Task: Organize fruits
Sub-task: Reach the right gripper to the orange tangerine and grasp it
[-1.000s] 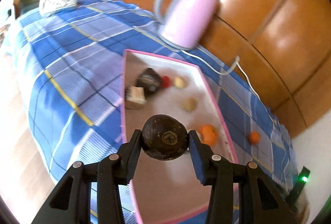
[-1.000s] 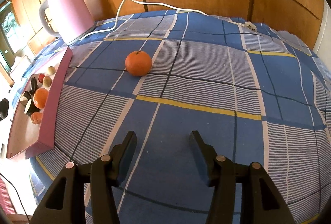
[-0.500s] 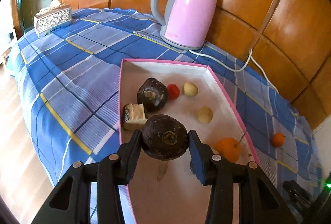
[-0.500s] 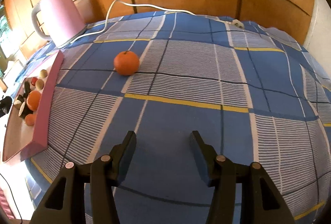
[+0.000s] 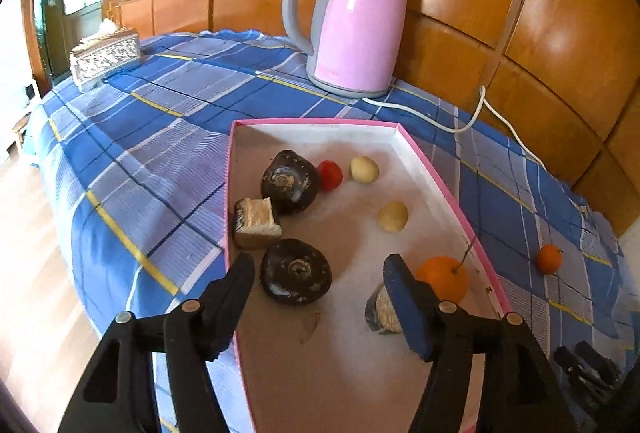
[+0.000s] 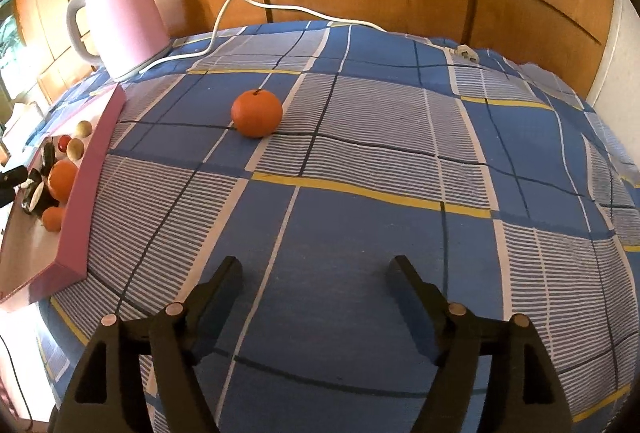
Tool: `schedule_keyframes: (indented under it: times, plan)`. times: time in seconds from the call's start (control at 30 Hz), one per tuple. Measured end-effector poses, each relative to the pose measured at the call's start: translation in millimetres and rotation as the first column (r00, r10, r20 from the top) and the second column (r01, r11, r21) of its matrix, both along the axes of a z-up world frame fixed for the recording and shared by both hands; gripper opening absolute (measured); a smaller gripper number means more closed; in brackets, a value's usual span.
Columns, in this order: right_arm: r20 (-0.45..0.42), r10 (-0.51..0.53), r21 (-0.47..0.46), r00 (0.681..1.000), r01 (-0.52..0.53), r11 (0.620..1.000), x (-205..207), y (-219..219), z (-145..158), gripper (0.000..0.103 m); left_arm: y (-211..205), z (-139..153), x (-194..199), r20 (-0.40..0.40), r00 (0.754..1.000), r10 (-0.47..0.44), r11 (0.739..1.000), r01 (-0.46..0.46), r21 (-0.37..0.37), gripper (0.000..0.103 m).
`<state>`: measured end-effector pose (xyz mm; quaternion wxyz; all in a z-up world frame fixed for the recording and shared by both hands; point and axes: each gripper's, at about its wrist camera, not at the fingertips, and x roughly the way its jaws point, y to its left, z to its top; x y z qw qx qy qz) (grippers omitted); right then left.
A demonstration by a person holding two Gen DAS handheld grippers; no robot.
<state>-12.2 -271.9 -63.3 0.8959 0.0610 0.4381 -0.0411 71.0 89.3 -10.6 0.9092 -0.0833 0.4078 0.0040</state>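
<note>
Fruit fills the shallow pink-rimmed cardboard tray point(image 5: 436, 179) on the blue checked cloth point(image 5: 168, 137). A dark brown round fruit with a pale navel point(image 5: 296, 275) lies on the tray floor near the tray's front left edge, between the spread fingers of the left gripper point(image 5: 320, 283), closer to the left finger and touching neither; that gripper is released and holds nothing. Just behind this fruit in the tray sits a cut chunk with a pale cream face and dark rind point(image 5: 256, 221), and behind that a second dark brown round fruit point(image 5: 290, 185), the two touching. A small red fruit point(image 5: 330, 175) rests against the second dark fruit's right side, with one small pale yellow round fruit point(image 5: 365, 169) just beside it and another point(image 5: 393, 216) nearer the tray's right wall. An orange with a thin stem point(image 5: 446, 279) sits by the tray's right wall, and another cut chunk point(image 5: 382, 309) is partly hidden behind the left gripper's right finger.

A lone round orange tangerine point(image 6: 257, 112) lies on the cloth well to the right of the tray, ahead of the right gripper point(image 6: 316, 277), whose jaws are spread and empty above the cloth. Behind the tray stands a pink electric kettle with a grey handle point(image 5: 352, 17), its white cord point(image 5: 460, 121) trailing along the wooden wall panels point(image 5: 560, 13). Far left of the tray sits a silver patterned tissue box point(image 5: 106, 57).
</note>
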Motion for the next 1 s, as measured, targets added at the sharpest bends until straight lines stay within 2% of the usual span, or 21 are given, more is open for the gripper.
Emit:
schedule_keyframes:
  times: [0.07,0.13,0.2,0.3,0.43,0.63,0.77,1.0]
  plan:
    - [0.003,0.006,0.001,1.0,-0.006,1.0,0,1,-1,0.081,-2,3,-7,0.004,1.0,0.007,1.0,-0.007,0.018,0.071]
    - [-0.001,0.009,-0.013,1.0,-0.009,1.0,0,3,-1,0.081,-5,5,-15,0.01,1.0,0.018,0.999,-0.018,0.042,0.08]
    - [-0.001,0.007,-0.007,1.0,-0.007,1.0,0,2,-1,0.081,-8,8,-22,0.021,0.999,0.032,0.997,-0.033,0.077,0.084]
    - [0.015,0.005,-0.005,1.0,-0.005,1.0,-2,3,-1,0.081,-12,10,-29,0.023,0.999,0.029,0.997,-0.03,0.074,0.085]
    - [0.026,0.003,-0.007,1.0,-0.003,1.0,-3,3,-2,0.082,-18,11,-36,0.021,1.0,0.018,0.997,-0.019,0.07,0.092]
    - [0.017,0.001,-0.019,1.0,-0.001,1.0,-2,5,-1,0.082,-26,8,-41,0.024,1.0,0.019,0.994,-0.021,0.103,0.092]
    - [0.015,0.008,-0.025,1.0,-0.008,1.0,-2,5,-1,0.082,-29,5,-43,0.022,1.0,0.02,0.993,-0.022,0.112,0.097]
    - [0.026,0.011,-0.033,1.0,-0.01,0.999,-3,6,-3,0.083,-41,1,-46,0.016,1.0,-0.021,0.991,0.019,0.134,0.097]
